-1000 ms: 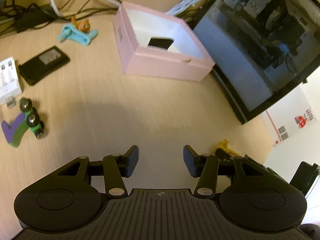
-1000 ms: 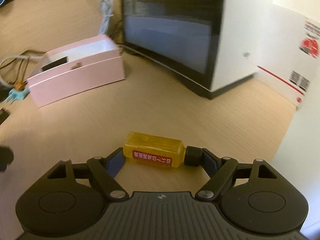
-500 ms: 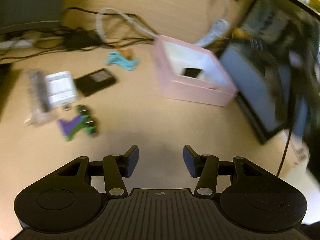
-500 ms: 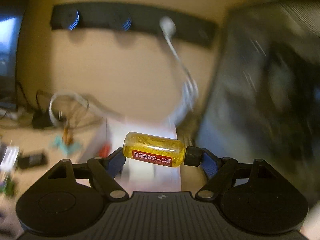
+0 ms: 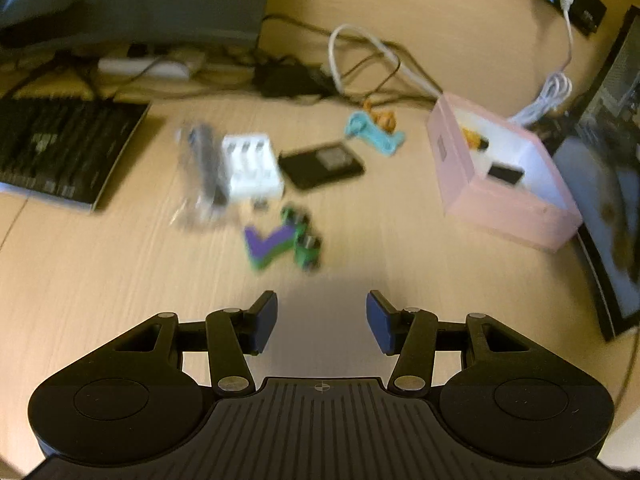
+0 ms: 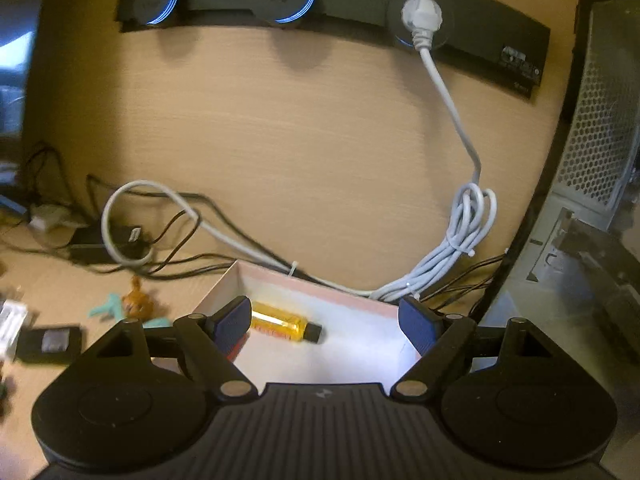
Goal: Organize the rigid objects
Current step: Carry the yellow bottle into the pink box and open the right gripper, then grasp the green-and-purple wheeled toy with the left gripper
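Note:
The pink box (image 6: pixel 320 284) lies directly under my right gripper (image 6: pixel 325 312), which is open. A yellow bottle (image 6: pixel 282 325) with a black cap lies on its side on the box floor near the left pad (image 6: pixel 234 320), touching neither pad. In the left wrist view the same box (image 5: pixel 500 200) holds the bottle (image 5: pixel 472 138) and a black item (image 5: pixel 506 172). My left gripper (image 5: pixel 322 312) hangs open and empty over bare table, short of a purple-green piece (image 5: pixel 270 246) and green batteries (image 5: pixel 306 242).
Loose on the table: a white charger (image 5: pixel 252 168), a bagged item (image 5: pixel 202 164), a black flat device (image 5: pixel 322 164), a teal clip (image 5: pixel 374 136), an orange figure (image 5: pixel 384 118). A black book (image 5: pixel 60 152) lies left, a monitor (image 5: pixel 600 200) right, cables (image 6: pixel 460 248) behind the box.
My right gripper rose from the table and swung over the pink box; the bottle it held now lies loose inside. The left gripper tilted up and back, so its view takes in more of the table.

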A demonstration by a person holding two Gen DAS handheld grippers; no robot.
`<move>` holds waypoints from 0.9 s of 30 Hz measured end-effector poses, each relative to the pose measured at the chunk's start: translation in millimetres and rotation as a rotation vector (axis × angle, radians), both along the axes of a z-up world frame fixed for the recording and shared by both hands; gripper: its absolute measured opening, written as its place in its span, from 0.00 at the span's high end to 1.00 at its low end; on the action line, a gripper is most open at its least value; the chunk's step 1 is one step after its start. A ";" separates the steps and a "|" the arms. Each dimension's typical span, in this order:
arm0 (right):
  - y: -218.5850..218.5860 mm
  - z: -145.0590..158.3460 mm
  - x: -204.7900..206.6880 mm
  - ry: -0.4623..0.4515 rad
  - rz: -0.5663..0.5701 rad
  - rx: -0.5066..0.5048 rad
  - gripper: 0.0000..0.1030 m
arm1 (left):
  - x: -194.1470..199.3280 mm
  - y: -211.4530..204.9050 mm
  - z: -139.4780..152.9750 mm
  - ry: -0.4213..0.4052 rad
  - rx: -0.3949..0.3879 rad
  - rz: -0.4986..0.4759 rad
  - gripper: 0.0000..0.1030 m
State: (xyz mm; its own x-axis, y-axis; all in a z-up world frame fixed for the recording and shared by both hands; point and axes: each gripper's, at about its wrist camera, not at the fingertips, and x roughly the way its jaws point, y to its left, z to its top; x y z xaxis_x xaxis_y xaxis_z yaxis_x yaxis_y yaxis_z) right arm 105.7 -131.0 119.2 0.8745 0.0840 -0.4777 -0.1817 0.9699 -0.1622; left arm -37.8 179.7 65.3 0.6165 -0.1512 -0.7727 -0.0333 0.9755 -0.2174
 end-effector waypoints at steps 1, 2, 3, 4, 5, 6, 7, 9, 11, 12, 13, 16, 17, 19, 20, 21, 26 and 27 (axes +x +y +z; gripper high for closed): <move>-3.2 -0.2 -12.7 -0.006 0.009 0.014 0.21 | 8.5 -2.6 2.8 -0.016 0.001 -0.008 0.48; -6.4 -1.0 -24.0 -0.009 0.009 0.032 0.21 | 14.8 -5.1 4.7 -0.026 0.007 -0.021 0.48; -10.3 -3.5 -38.0 -0.007 0.006 0.055 0.21 | 22.9 -8.3 5.5 -0.031 0.024 -0.041 0.48; -14.0 -7.3 -52.0 0.006 0.007 0.074 0.21 | 30.0 -11.9 5.3 -0.033 0.053 -0.057 0.48; -17.0 -11.3 -63.9 0.026 0.010 0.084 0.21 | 34.1 -14.9 4.0 -0.035 0.086 -0.067 0.48; -19.6 -17.5 -77.2 0.053 0.016 0.088 0.21 | 37.7 -16.0 2.7 -0.035 0.114 -0.071 0.48; -20.7 -26.0 -90.0 0.081 0.017 0.080 0.21 | 40.8 -16.3 1.1 -0.033 0.134 -0.074 0.48; -20.5 -41.5 -110.1 0.121 0.010 0.052 0.21 | 46.3 -15.3 -2.2 -0.033 0.146 -0.088 0.48; -20.1 -57.1 -124.9 0.173 -0.009 0.045 0.21 | 50.2 -14.9 -5.0 -0.032 0.170 -0.114 0.48; -19.8 -63.3 -129.8 0.202 -0.013 0.058 0.21 | 51.8 -14.2 -6.8 -0.032 0.181 -0.137 0.48; -19.2 -68.6 -135.6 0.231 -0.019 0.073 0.21 | 53.6 -13.4 -9.4 -0.026 0.191 -0.166 0.48; -16.8 -76.4 -143.6 0.278 -0.034 0.102 0.21 | 55.7 -8.6 -19.2 0.006 0.192 -0.225 0.48; -15.6 -77.5 -146.7 0.279 -0.036 0.100 0.21 | 55.2 -6.1 -22.7 0.017 0.193 -0.230 0.48; -13.9 -79.8 -152.1 0.281 -0.041 0.088 0.21 | 50.0 -4.8 -25.1 -0.003 0.190 -0.244 0.47; -14.1 -80.8 -154.0 0.285 -0.046 0.082 0.21 | 48.0 -6.0 -24.9 -0.005 0.181 -0.257 0.45; -14.4 -81.9 -155.8 0.290 -0.052 0.077 0.21 | 45.6 -8.0 -24.5 -0.005 0.152 -0.282 0.45; -19.6 -88.3 -155.8 0.334 -0.101 0.089 0.21 | 37.9 -16.6 -23.4 -0.031 0.128 -0.337 0.48; -20.7 -89.6 -155.8 0.343 -0.109 0.094 0.21 | 39.0 -16.6 -24.5 -0.030 0.162 -0.326 0.48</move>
